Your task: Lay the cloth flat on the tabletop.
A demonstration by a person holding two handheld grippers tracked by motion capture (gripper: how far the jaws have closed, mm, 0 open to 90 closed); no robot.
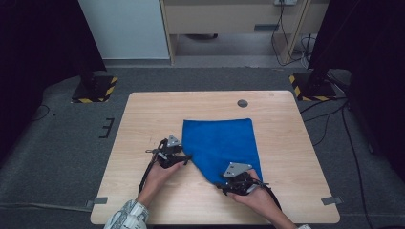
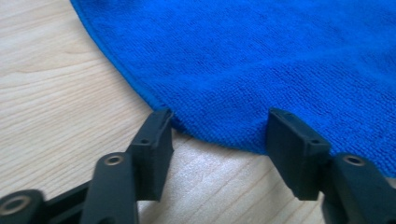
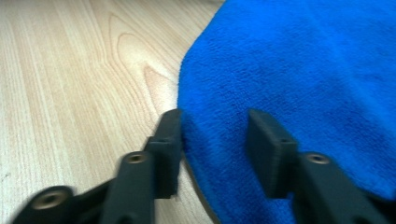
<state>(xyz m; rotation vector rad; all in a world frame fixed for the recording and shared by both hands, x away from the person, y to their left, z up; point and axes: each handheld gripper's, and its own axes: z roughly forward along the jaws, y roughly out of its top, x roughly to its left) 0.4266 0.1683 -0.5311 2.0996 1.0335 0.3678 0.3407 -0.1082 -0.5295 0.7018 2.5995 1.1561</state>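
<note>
On table: both hands low, grippers at blue cloth edge.

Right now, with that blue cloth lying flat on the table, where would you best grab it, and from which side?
Probably by its near edge, coming in low from the person's side. The blue cloth lies flat on the table, so only its thin hem gives the jaws something to close on. The left gripper stands open at that hem; the right gripper straddles the near corner, open too.
</note>
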